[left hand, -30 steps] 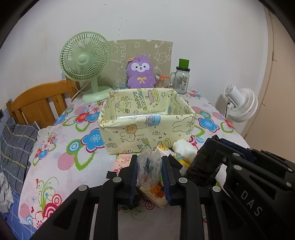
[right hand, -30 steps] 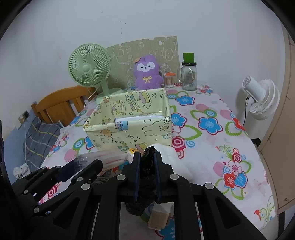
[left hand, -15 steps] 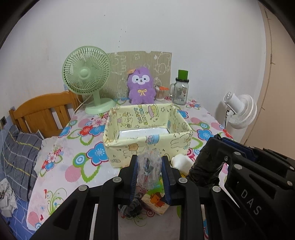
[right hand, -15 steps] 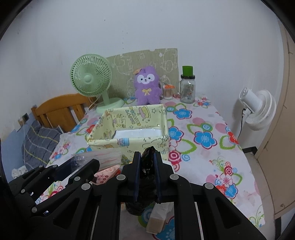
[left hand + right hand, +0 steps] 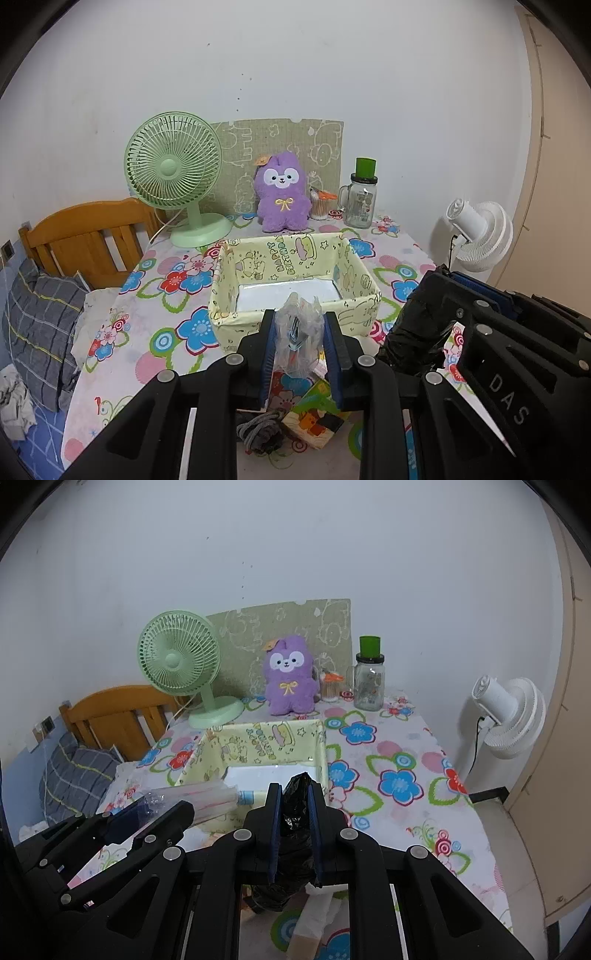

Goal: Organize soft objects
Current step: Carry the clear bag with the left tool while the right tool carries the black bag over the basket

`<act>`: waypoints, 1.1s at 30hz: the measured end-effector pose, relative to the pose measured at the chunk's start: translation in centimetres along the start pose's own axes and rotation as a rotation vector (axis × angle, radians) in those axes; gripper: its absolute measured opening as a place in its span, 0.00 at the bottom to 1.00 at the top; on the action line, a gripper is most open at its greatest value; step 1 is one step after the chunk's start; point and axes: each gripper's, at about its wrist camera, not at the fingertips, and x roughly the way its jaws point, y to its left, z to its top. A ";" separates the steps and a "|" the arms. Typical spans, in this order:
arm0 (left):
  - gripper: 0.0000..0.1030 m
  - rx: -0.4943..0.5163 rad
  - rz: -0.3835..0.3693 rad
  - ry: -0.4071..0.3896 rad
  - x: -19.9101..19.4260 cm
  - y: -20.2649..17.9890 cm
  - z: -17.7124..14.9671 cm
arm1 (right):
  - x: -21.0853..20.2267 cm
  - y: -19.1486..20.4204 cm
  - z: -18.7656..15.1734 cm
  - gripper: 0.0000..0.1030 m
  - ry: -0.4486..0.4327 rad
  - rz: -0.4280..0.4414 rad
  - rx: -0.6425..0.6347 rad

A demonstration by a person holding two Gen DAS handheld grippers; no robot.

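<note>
Meanwhile, both grippers had risen over the last second, each carrying its load up with it. The left gripper (image 5: pixel 300 341) had its jaws clamped narrow on a crumpled clear plastic bag (image 5: pixel 298 334), whose top stuck up between and just above the jaw tips. The right gripper (image 5: pixel 294 814) had its jaws pressed just as narrow on a black plastic bag (image 5: pixel 295 805), with the bulk of that bag hanging below the jaws. Neither grip had altered through the lift; what had altered was the view, since the yellow patterned box (image 5: pixel 295 280) now lay lower ahead of the jaws, and its pale floor showed over the near wall where a second ago that wall had hidden most of it. The box looked empty. Under the left jaws, a grey cord (image 5: pixel 260 430) and a colourful printed pack (image 5: pixel 314 417) were left on the bench (image 5: pixel 159 332), which suggests the two bags were no longer resting among them.

For the task, that probably meant the pick was done and the carry was under way: both soft bags seemed high enough to pass over the near wall of the box, which lay straight beyond each pair of jaws. The purple plush toy (image 5: pixel 282 197) sat well beyond the box at the far edge of the bench, beside the green fan (image 5: pixel 173 173), not yet touched.
</note>
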 end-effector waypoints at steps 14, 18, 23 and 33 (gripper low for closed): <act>0.23 -0.032 0.020 -0.036 -0.2 1.2 2.5 | 0.9 0.1 2.2 0.17 -0.021 0.007 -0.008; 0.23 -0.035 0.023 -0.040 0.4 1.4 3.1 | 1.4 0.0 2.9 0.17 -0.030 0.017 -0.008; 0.23 -0.044 0.027 -0.038 1.5 1.8 3.8 | 2.4 0.1 3.7 0.17 -0.032 0.024 -0.009; 0.23 -0.035 0.040 -0.047 3.6 2.2 5.4 | 4.8 0.1 5.6 0.17 -0.041 0.033 -0.008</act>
